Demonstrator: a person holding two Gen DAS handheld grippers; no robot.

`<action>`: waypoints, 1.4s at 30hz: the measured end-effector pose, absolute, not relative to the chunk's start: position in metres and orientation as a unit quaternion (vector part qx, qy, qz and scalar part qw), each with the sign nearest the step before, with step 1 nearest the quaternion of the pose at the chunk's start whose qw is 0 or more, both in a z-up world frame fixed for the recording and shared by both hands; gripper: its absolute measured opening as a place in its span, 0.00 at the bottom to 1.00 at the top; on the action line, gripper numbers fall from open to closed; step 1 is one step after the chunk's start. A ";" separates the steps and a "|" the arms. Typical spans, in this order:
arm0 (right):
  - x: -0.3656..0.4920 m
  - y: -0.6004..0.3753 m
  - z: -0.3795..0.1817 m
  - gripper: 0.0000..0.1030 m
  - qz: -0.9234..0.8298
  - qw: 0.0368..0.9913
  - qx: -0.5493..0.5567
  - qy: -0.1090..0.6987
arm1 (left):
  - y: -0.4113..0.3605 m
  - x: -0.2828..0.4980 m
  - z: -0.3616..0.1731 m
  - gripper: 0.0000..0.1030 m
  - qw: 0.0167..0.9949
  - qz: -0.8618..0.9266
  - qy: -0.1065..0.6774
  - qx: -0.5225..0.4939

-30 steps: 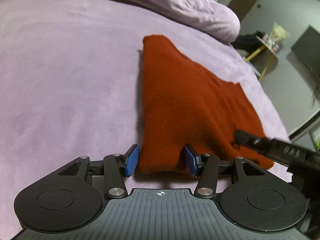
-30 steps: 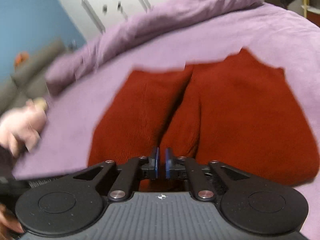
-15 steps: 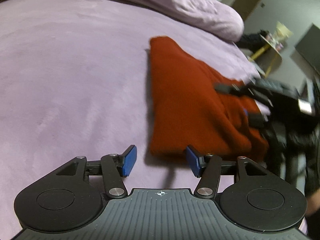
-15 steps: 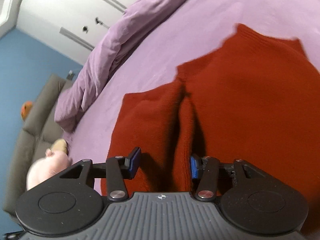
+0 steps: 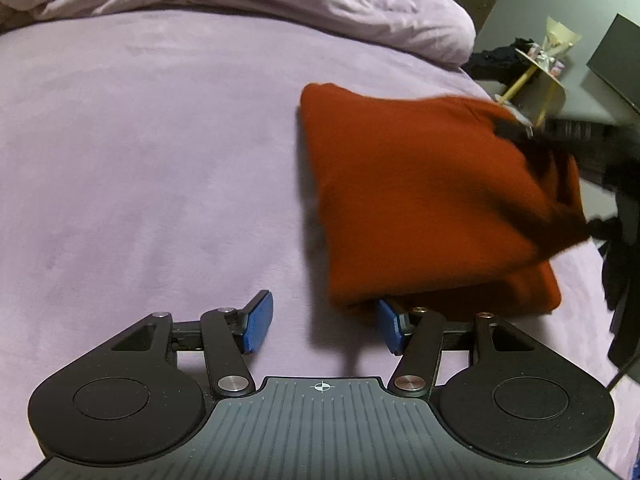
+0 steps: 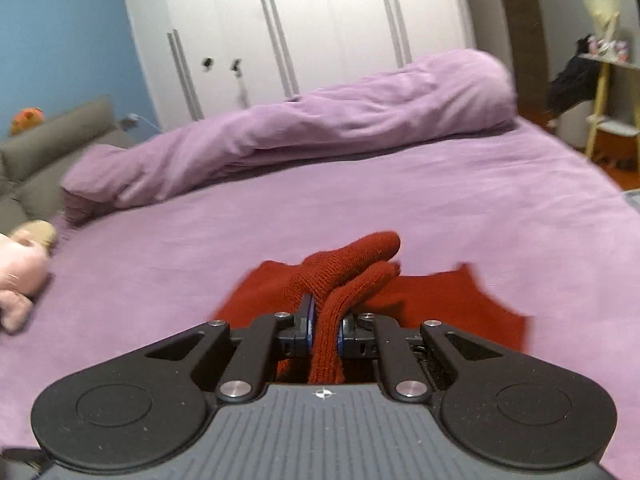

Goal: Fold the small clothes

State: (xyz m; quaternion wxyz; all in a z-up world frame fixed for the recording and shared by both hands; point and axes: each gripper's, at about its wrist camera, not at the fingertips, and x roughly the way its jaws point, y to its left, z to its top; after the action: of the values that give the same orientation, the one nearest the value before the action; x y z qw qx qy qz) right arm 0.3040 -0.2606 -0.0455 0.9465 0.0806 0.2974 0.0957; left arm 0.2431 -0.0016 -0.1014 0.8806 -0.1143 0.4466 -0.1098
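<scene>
- Rust-red knitted garment [image 5: 420,200] lies on the lilac velvety bedspread [image 5: 160,160], toward the right side in the left wrist view; part of it is lifted off the bed at its right edge.
- Right gripper [image 6: 325,330]: jaws have just been closing and now pinch a bunched fold of the red knit between the blue pads. The fold sticks up and forward past the fingertips; the rest of the garment trails flat on the bedspread behind it.
- Left gripper [image 5: 324,326]: jaws stand apart, nothing between them. Its right blue pad [image 5: 390,326] sits at the near lower corner of the garment; whether it touches the cloth, cannot tell. Its left pad is over bare bedspread.
- In the left wrist view the right gripper shows as a dark blurred shape [image 5: 560,132] at the garment's far right edge.
- Rumpled lilac duvet [image 6: 300,136] is heaped along the far side of the bed.
- White wardrobe doors with long metal handles [image 6: 280,32] stand behind the bed, a blue wall beside them.
- Pink soft toy [image 6: 18,280] lies at the left edge of the right wrist view.
</scene>
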 end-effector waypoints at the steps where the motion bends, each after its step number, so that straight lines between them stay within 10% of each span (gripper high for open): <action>1: 0.305 -0.267 -0.050 0.09 0.083 0.946 0.072 0.304 | -0.003 0.245 -0.103 0.59 0.879 -0.112 0.448 -0.118; 13: 0.319 -0.319 -0.112 0.34 0.088 0.887 0.241 0.385 | -0.029 0.248 -0.109 0.61 0.875 -0.111 0.464 -0.087; 17: 0.327 -0.291 -0.108 0.11 0.096 0.905 0.170 0.379 | -0.037 0.249 -0.109 0.63 0.878 -0.104 0.463 -0.064; 27: 0.313 -0.287 -0.074 0.11 0.009 0.951 -0.047 0.305 | -0.045 0.250 -0.110 0.65 0.877 -0.095 0.464 -0.084; 33: 0.277 -0.342 -0.078 0.44 -0.009 0.945 0.093 0.314 | -0.042 0.249 -0.108 0.65 0.876 -0.091 0.463 -0.102; 42: 0.208 -0.377 -0.115 0.40 0.044 0.877 0.340 0.337 | -0.060 0.252 -0.108 0.65 0.873 -0.089 0.469 -0.103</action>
State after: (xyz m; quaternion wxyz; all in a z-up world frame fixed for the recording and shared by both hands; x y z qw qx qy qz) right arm 0.2079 -0.3769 -0.1154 0.8769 0.3400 0.3369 0.0443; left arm 0.2522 -0.0596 -0.1077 0.8727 -0.1033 0.4690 -0.0885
